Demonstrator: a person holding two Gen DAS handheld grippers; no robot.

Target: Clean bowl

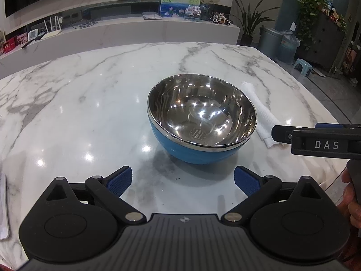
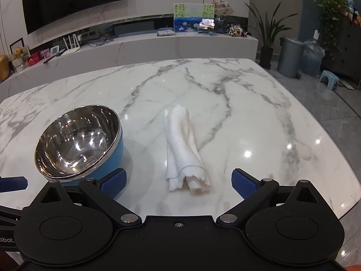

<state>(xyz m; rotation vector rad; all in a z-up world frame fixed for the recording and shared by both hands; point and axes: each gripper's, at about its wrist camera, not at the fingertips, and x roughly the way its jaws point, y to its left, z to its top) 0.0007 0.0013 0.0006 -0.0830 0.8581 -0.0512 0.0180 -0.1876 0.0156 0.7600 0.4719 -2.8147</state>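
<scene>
While both tools gape, bowl (image 1: pixel 202 122) sits ahead of left tool (image 1: pixel 183 180).

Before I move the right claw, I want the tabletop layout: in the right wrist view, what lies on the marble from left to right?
Tip of the left claw at the left edge → bowl → rolled white cloth → bare marble table.

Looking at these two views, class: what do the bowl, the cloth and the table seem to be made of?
Bowl: polished steel inside, mirror reflections; matte blue shell outside, maybe plastic.
Cloth: white woven fabric, probably cotton, textured weave with scalloped hem.
Table: glossy white marble or marble-look slab, grey veins, sharp light glints.
</scene>
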